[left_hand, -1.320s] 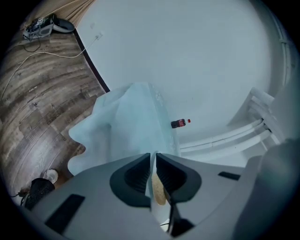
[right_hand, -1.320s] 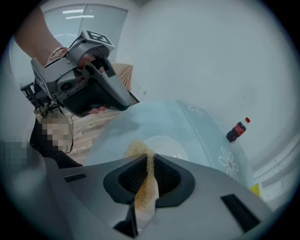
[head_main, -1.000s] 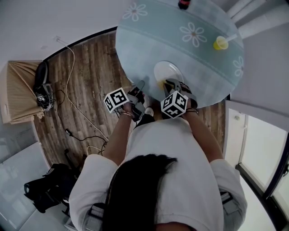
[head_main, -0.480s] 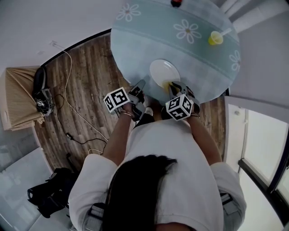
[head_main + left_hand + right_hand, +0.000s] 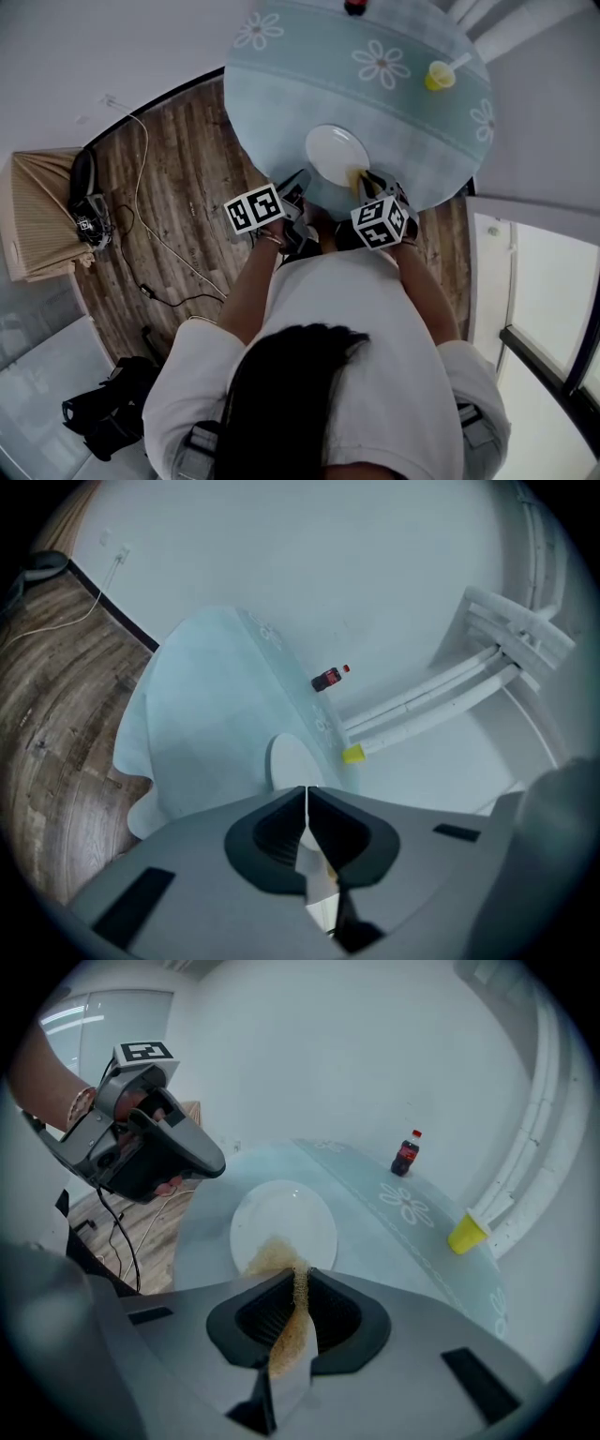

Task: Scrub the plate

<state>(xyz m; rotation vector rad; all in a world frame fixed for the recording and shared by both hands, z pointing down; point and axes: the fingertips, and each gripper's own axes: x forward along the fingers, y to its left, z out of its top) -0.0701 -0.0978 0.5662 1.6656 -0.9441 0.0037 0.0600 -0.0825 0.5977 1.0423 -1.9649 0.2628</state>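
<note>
The right claw is clenched on a tan scrub pad, which is squeezed flat between its jaws. The pad runs lengthwise along them, forward and down, and its frayed front end spreads out just past the tips. That end rests on the near rim of the white plate, apparently touching it. The plate lies straight ahead of this claw, flat and face up on the pale blue round table, close to the table's near edge. Being round, the plate has no real long axis; it only looks oval from this slant. The left claw hangs up and to the left of the right one, raised above the table beside the plate's left rim. Its jaws have just been closing and now meet with nothing between them, so nothing steadies the plate. Farther off stand a yellow cup and a small dark bottle. The plate shows no suds or streaks, so scrubbing seems barely begun at the near rim, with the middle and far side left.
</note>
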